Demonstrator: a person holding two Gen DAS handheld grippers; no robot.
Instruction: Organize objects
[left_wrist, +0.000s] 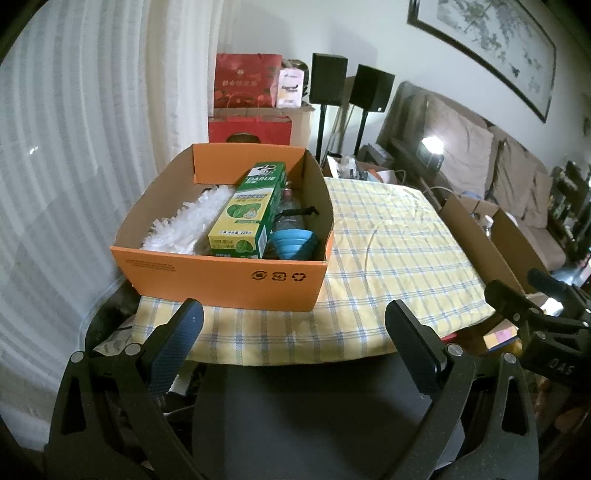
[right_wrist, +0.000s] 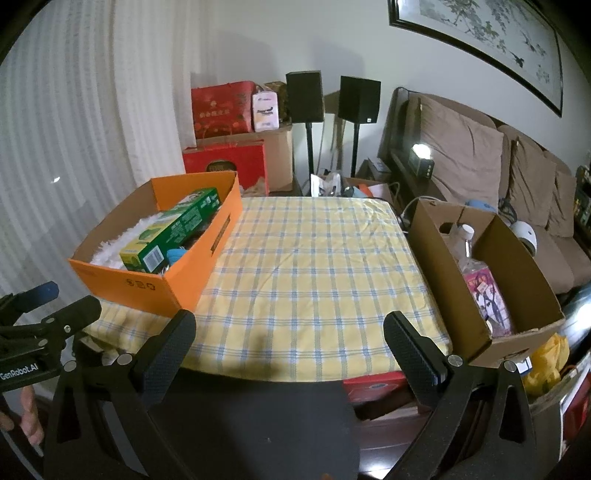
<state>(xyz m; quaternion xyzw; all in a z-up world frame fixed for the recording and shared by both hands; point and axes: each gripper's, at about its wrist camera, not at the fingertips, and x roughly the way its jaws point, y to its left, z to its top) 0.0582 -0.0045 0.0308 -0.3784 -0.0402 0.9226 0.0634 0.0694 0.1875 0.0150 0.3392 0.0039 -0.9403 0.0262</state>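
- The left gripper (left_wrist: 293, 328) hangs at the near edge of the worktop (left_wrist: 388, 258), its fingers (left_wrist: 184, 332) spread wide with nothing between them.
- The right gripper (right_wrist: 290, 338) sits at the same near edge, fingers (right_wrist: 410, 350) likewise spread wide and empty.
- A yellow-and-blue checked cloth (right_wrist: 314, 266) covers the worktop.
- An orange box (left_wrist: 221, 284) stands on the left side of the cloth, open at the top.
- Inside it, a green toothpaste carton (left_wrist: 251, 214) lies lengthwise down the middle, its far end raised.
- A white fluffy duster head (left_wrist: 184, 225) lies to the left of the carton, touching it.
- A clear bottle (left_wrist: 290, 218) and a blue ribbed cup (left_wrist: 295, 247) lie to the carton's right, against the box wall.
- A brown cardboard box (right_wrist: 443, 266) sits at the worktop's right edge, well apart from the orange one.
- It holds a clear bottle with a white cap (right_wrist: 463, 240) and a pink-labelled item (right_wrist: 484, 291).
- Part of a hand (right_wrist: 27, 417) shows at the lower left of the right wrist view.
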